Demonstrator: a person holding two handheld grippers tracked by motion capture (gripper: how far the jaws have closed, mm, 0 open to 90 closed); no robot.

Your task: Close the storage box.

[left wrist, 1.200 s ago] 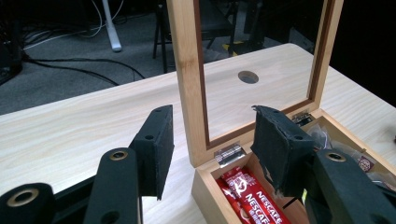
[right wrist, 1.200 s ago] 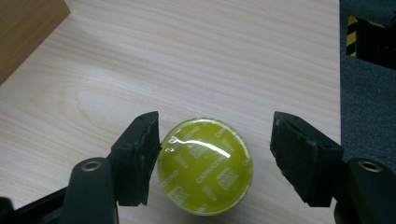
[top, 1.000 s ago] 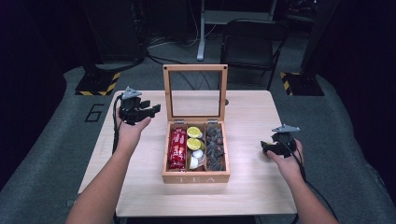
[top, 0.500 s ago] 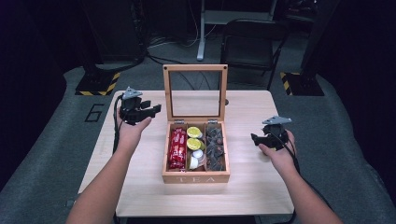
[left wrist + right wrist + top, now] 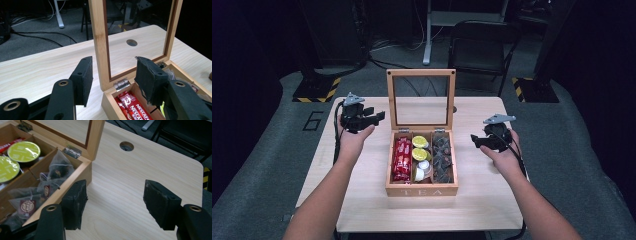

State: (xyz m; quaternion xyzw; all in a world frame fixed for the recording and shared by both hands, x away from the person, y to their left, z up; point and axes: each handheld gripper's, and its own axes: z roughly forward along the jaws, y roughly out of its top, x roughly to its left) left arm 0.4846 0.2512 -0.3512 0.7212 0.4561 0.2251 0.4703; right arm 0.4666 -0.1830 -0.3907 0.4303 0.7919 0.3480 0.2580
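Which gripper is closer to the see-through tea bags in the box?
Right. The right gripper hovers just beside the box wall next to the tea bags, jaws open. The left gripper is across the box, up by the lid's far corner.

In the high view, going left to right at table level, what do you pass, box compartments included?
Left tool → red sachets → yellow-lidded capsules → dark tea bags → right tool. All three fillings lie in the open wooden tea box; both tools have nothing between their jaws.
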